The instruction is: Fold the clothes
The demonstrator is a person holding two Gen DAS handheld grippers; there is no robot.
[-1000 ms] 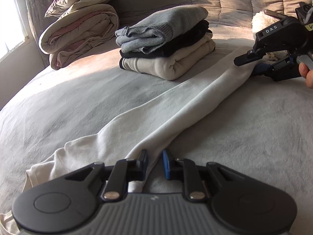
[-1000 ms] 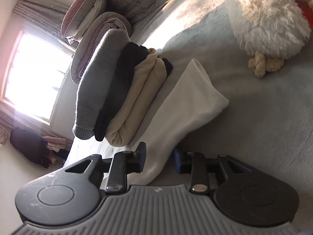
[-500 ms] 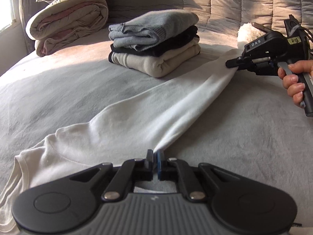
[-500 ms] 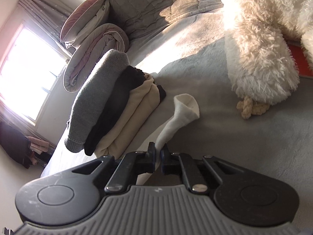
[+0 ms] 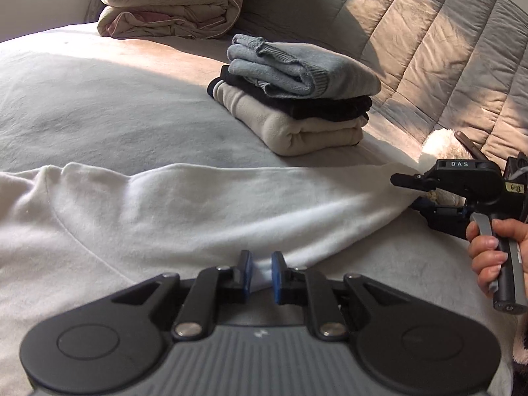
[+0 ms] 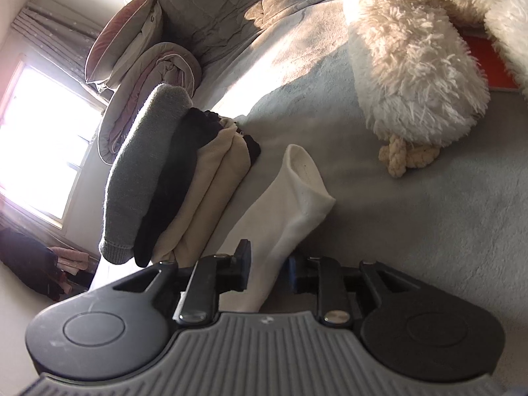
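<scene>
A white long-sleeved garment (image 5: 171, 211) lies spread on the grey bed, one sleeve stretched out to the right. My left gripper (image 5: 260, 275) is open, its blue pads either side of a fold at the sleeve's near edge. My right gripper (image 6: 267, 265) is open with the sleeve's cuff end (image 6: 297, 198) lying loose between its fingers; it also shows in the left wrist view (image 5: 412, 191) at the sleeve's far end, held by a hand.
A stack of folded clothes (image 5: 297, 99), grey on black on beige, sits behind the sleeve, also seen in the right wrist view (image 6: 171, 178). Rolled duvets (image 5: 171, 6) lie at the back left. A fluffy white plush toy (image 6: 419, 66) lies right of the cuff. A quilted headboard (image 5: 429, 49) stands behind.
Both grippers were shut on the sleeve half a second ago and have opened. The sleeve now lies flatter on the bed, and the left view has swung left over the garment's body.
</scene>
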